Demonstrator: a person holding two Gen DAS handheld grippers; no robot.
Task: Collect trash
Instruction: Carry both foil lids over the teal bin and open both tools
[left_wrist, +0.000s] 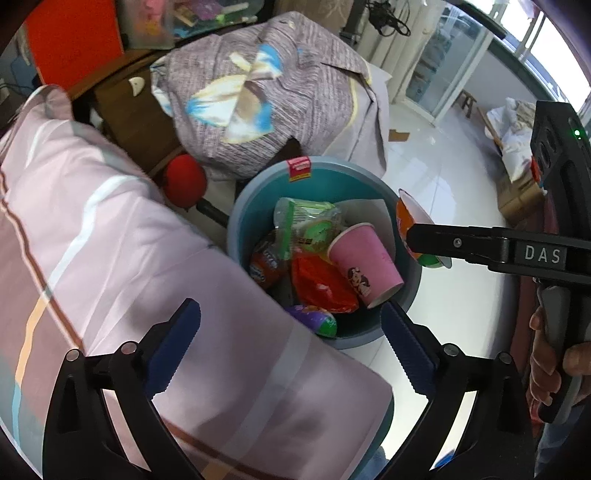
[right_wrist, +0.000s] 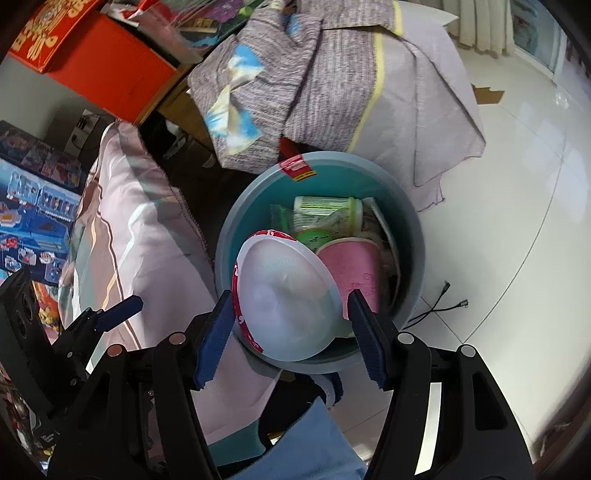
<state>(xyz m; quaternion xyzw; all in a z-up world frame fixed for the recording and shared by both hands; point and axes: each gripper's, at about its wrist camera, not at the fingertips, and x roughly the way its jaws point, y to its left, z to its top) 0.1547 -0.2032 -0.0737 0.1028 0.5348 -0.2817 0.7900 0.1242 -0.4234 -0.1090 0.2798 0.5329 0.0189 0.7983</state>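
While the right gripper (right_wrist: 290, 325) pinches a white bowl with a red patterned rim (right_wrist: 284, 295) between its blue pads, the teal trash bin (right_wrist: 406, 225) sits directly below it at the centre of the right wrist view, already well filled. The bowl is tilted, its near edge hanging past the bin's lower rim toward the pink striped bedding (right_wrist: 147, 240) at left centre. In the left wrist view the left gripper (left_wrist: 291, 350) has its fingers spread wide with nothing between them, low in the frame over the bedding corner and the bin's near edge.

Inside the bin, a pink paper cup (left_wrist: 364, 264) lies on its side atop an orange wrapper (left_wrist: 321, 284), with a green snack packet (left_wrist: 306, 225) behind it and a purple-and-green item (left_wrist: 317, 319) at the near wall.

The main risk, as I judge it, is in the release. The bowl is wide relative to the free space left, so letting go at this tilt could leave it perched on the rim or on the cup, then sliding out onto the bedding or the white tiled floor (right_wrist: 517, 184). Any residue inside could spill onto the fabric. Pushing it down harder could tip the light bin, or knock the cup out over the far edge. The left fingers sit close by and could clip the rim.
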